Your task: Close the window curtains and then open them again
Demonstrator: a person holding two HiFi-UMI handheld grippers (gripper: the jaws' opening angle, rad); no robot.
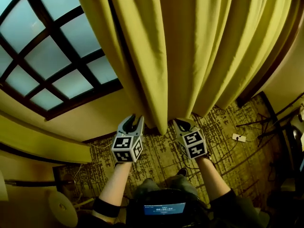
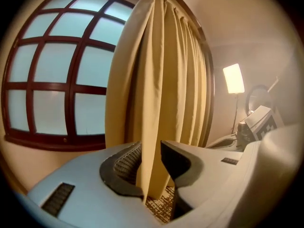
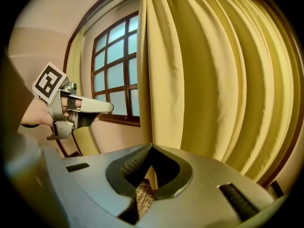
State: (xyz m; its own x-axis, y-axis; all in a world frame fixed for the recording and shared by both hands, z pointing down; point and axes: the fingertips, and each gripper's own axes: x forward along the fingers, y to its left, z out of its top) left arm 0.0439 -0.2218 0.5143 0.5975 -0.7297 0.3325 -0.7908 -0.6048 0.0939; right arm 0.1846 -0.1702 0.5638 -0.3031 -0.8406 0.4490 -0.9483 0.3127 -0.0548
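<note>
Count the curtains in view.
2. One curtain hangs bunched right of the window; the other curtain sits at the window's left edge. More may hang out of frame.

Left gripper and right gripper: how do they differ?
The left gripper has jaws apart, a fold of the curtain loose between them; the right gripper has jaws shut, pinching the curtain's edge. The left gripper sits nearer the window, the right gripper farther from it. Both are at the curtain's lower end.
</note>
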